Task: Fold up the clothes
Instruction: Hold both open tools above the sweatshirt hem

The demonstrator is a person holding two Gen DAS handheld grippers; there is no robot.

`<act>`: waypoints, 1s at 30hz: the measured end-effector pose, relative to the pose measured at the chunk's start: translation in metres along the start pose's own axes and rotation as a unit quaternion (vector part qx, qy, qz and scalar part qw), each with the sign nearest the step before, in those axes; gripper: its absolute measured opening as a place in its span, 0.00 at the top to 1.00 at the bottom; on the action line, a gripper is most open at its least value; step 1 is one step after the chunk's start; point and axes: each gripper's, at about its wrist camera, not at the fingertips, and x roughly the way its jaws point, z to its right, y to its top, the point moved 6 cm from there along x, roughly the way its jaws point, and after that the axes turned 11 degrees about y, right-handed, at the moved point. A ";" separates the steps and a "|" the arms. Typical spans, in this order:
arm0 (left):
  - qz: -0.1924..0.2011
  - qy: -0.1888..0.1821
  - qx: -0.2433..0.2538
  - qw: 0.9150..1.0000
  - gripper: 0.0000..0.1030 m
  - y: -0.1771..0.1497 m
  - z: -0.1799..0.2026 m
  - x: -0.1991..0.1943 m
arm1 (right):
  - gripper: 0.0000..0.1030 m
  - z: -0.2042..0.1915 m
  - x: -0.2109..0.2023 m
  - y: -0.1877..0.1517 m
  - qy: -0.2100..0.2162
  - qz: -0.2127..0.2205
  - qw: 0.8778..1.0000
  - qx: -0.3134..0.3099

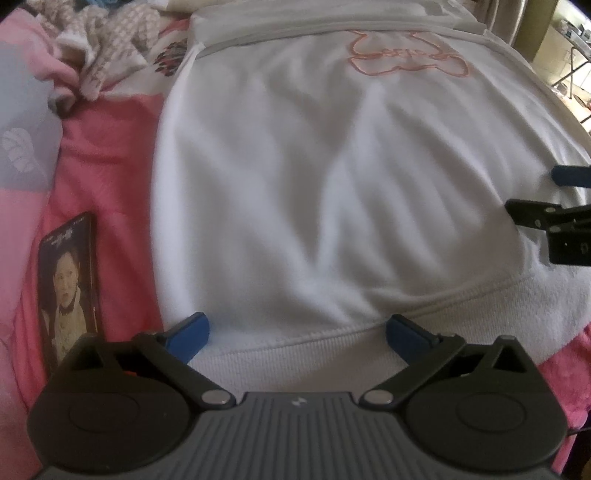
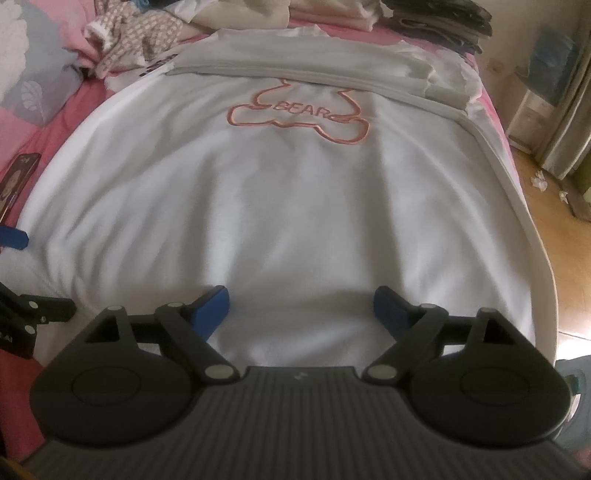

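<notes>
A pink bed (image 2: 55, 122) fills the scene. A white sweatshirt (image 2: 277, 206) lies flat on it, spreading ahead of both claws, its hem under the left claw (image 1: 297, 330). That claw gapes wide, holding nothing. The right claw (image 2: 301, 304) is also spread, empty. A phone (image 1: 68, 284) lies left of the left claw.

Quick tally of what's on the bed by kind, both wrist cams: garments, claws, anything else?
White sweatshirt with orange bear outline: 1
Crumpled beige patterned garment: 1
Phone with lit screen: 1
Open blue-tipped claws, left claw and right claw: 2
Folded pile at the far end: count unclear
Total: 5
</notes>
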 end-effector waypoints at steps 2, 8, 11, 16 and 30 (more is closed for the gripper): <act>-0.003 -0.001 -0.004 1.000 0.00 0.000 -0.001 0.001 | 0.14 0.002 0.000 0.000 0.001 0.000 1.000 0.009; -0.006 0.001 -0.008 1.000 0.00 0.001 -0.001 0.001 | 0.01 0.005 0.003 -0.002 -0.006 -0.008 0.999 0.030; -0.005 0.003 -0.008 1.000 0.00 0.001 -0.001 0.002 | 0.01 0.005 0.003 -0.003 -0.005 -0.005 0.999 0.033; -0.005 0.004 -0.010 1.000 0.00 0.001 -0.001 0.003 | 0.01 0.007 0.004 -0.003 -0.003 -0.006 0.999 0.039; -0.005 0.003 -0.012 1.000 0.00 0.004 -0.006 0.007 | 0.01 0.010 0.006 -0.004 -0.008 0.003 0.998 0.059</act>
